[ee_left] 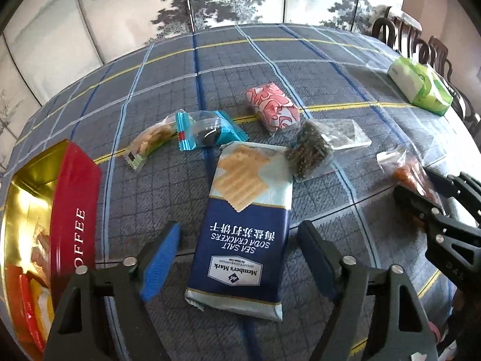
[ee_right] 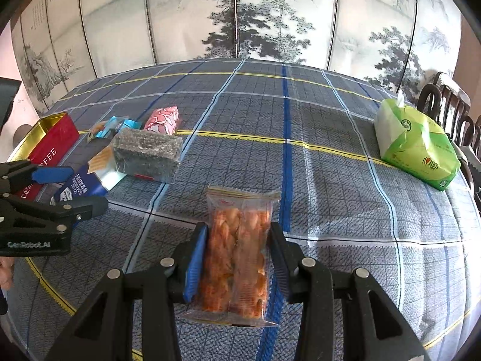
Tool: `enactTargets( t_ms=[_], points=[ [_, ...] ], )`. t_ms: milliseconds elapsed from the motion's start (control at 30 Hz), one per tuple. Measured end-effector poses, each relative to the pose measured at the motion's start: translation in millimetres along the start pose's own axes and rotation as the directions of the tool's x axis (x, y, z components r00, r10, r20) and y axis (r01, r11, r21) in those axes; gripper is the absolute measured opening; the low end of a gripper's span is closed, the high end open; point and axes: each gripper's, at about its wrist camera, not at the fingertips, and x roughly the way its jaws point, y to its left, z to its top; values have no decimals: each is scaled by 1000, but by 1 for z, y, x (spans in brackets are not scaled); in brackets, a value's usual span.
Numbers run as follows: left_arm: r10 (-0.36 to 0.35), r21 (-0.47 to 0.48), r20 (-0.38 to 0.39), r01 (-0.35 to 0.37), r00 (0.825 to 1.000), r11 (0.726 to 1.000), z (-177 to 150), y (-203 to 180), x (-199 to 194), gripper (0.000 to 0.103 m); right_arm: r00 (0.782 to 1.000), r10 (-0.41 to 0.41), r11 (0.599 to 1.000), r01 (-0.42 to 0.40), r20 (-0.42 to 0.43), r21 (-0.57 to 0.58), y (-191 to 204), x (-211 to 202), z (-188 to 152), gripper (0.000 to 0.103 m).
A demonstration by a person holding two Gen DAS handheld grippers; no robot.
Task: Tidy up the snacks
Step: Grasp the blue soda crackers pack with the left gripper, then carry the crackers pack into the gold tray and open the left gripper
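A blue "Sea Salt Soda Crackers" pack [ee_left: 243, 210] lies flat on the plaid tablecloth. My left gripper [ee_left: 239, 228] straddles its near half, and a gap shows between each pad and the pack, so it is open. The red "COFFEE" tin [ee_left: 75, 198], gold inside, stands to the left with a few snacks in it. My right gripper [ee_right: 237, 225] is shut on a clear bag of orange twisted snacks [ee_right: 237, 255], held lengthwise just above the cloth. In the right wrist view the left gripper [ee_right: 88, 188] sits at the left edge over the cracker pack [ee_right: 78, 186].
Loose snacks lie beyond the crackers: a pink patterned pack [ee_left: 272, 109], a blue-wrapped dark cookie [ee_left: 207, 132], a green-ended snack [ee_left: 150, 141] and a dark block in clear wrap [ee_left: 309, 147]. A green tissue pack [ee_right: 415, 144] sits far right, near dark wooden chairs [ee_right: 445, 105].
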Motion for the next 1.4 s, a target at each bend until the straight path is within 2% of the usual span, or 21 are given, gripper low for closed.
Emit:
enactTargets(
  t_ms=[33,100,300,733,1167,1400],
  points=[
    [-14,-8,-1,14,1000,1000,0,1,0,64,1000,0,1000,0,0,0,0,0,0,41],
    [-21,-17,0,21,1000,1000,1,3,-2,52,1000,-1,1000,1,0,-1,0,0,0,41],
    [-29,-18,-1,29,1000,999,-3,3,-5,47,1000,-1,1000,1,0,-1,0,0,0,42],
    [-42,-44,-12,41,999,998,-23,11,-21,46,1000,-10,1000,10,-1,-11,2,0,-1,42],
    [-30,-58,35,32,999,998,-32,20,-59,46,1000,-10,1000,10,-1,-12,2,0,-1,42],
    [-10,-89,75,17,997,996,-31,47,-92,46,1000,-10,1000,10,-1,-12,2,0,-2,42]
  ],
)
